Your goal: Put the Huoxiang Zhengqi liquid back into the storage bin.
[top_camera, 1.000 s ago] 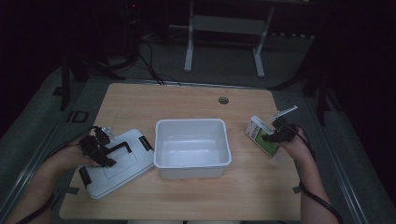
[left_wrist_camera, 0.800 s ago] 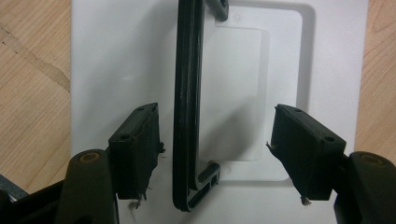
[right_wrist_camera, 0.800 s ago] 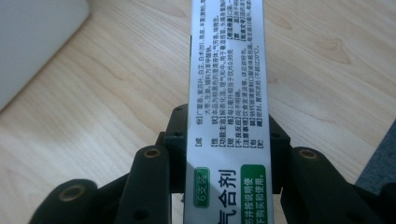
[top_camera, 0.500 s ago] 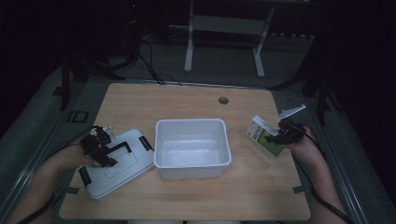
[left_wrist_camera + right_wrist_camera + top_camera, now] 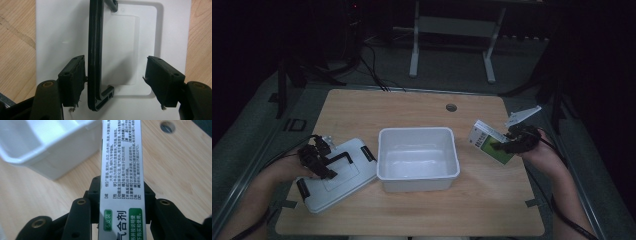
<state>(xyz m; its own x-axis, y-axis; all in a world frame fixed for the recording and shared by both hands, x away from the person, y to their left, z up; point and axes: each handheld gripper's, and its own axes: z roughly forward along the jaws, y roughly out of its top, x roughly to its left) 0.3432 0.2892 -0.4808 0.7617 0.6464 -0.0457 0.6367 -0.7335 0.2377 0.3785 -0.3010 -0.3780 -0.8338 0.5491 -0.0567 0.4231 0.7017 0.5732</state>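
Note:
A green-and-white printed box (image 5: 488,142) hangs tilted above the table's right side, right of the white bin (image 5: 417,131). My right gripper (image 5: 508,145) is shut on it; in the right gripper view the box (image 5: 122,157) runs up between the black jaws of the right gripper (image 5: 120,205), with the bin (image 5: 50,150) to the upper left. My left gripper (image 5: 316,161) hovers low over the white lid (image 5: 339,180) at the left. In the left gripper view the lid's black handle (image 5: 94,50) stands between the open jaws of the left gripper (image 5: 113,80), close against the left pad and apart from the right one.
The bin stands in the middle of the wooden table (image 5: 412,110) with nothing inside. A round cable hole (image 5: 451,107) lies at the table's back. Dark floor, cables and a white stand frame (image 5: 452,30) lie beyond the far edge.
The right hand has risen with the box held in its gripper, so the box now hangs higher off the table. The left gripper and the lid have not moved.

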